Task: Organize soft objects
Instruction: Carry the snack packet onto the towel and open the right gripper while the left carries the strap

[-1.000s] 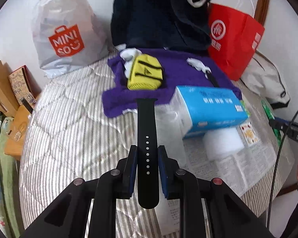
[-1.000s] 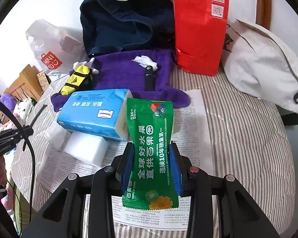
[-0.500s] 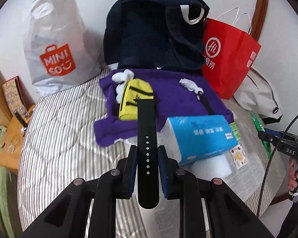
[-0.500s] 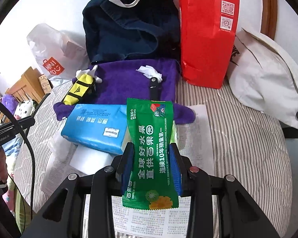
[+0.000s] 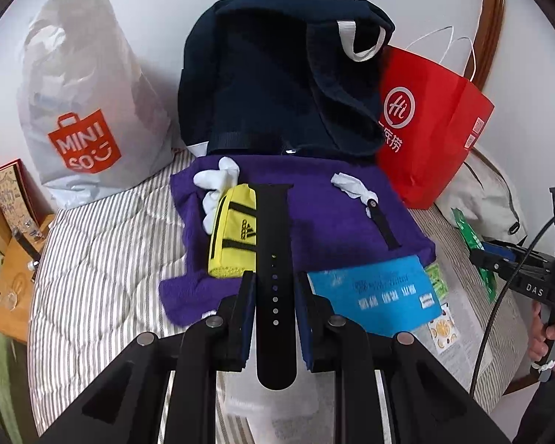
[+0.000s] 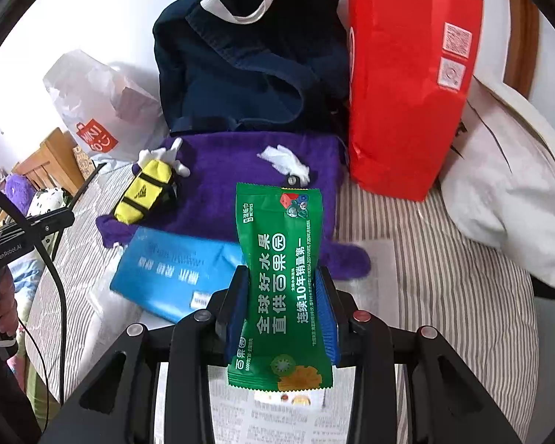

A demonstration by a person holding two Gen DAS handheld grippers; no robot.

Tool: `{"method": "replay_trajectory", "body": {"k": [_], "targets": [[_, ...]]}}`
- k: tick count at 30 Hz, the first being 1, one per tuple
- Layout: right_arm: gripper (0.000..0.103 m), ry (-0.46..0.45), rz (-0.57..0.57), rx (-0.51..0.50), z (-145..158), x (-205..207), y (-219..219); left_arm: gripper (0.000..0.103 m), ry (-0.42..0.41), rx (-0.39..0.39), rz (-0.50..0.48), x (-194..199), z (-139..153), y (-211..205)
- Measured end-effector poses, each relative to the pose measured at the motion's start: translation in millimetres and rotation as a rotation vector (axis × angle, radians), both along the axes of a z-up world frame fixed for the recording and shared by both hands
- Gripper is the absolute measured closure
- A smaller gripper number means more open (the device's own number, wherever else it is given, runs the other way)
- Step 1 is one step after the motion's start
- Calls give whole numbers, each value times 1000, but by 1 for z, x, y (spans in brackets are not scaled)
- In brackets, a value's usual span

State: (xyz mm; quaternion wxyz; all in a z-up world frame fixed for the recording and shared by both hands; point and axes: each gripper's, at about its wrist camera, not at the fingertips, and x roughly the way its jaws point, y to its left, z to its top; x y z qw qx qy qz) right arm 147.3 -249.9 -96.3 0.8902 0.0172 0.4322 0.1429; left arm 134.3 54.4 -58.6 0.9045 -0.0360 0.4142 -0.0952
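Note:
My left gripper [image 5: 275,288] is shut on a black watch strap [image 5: 273,244] and holds it above the bed, over the near edge of a purple towel [image 5: 314,214]. My right gripper [image 6: 281,288] is shut on a green wet-wipe packet [image 6: 281,259] held upright above a newspaper [image 6: 277,418]. On the towel lie a yellow pouch [image 5: 235,231] with white gloves [image 5: 218,177], a crumpled tissue [image 6: 283,159] and a second black strap [image 5: 383,222]. A blue tissue pack [image 5: 373,292] lies at the towel's near edge. A navy bag [image 5: 277,81] stands behind the towel.
A red paper bag [image 5: 429,129] stands right of the navy bag, a white Miniso bag [image 5: 81,111] left of it. A white cloth bag [image 6: 507,185] lies at the far right. Wooden furniture [image 5: 7,259] sits beside the striped bed [image 5: 103,277].
Both grippers have risen and drawn nearer to the towel and bags while holding their objects. The tissue pack now sits lower and closer in both views.

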Motion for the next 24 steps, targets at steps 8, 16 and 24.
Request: {"method": "replay_trajectory", "body": {"k": [8,16,24], "targets": [[68,-7,0,19,3,34,10,83,5,5,-14,27,0,-12],[68,-7,18,27,2,68,25,83,16,1,-16,47,-2,-13],[68,7,48,15,-9,104,39,83,19,-2,1,59,-5,-3]]}}
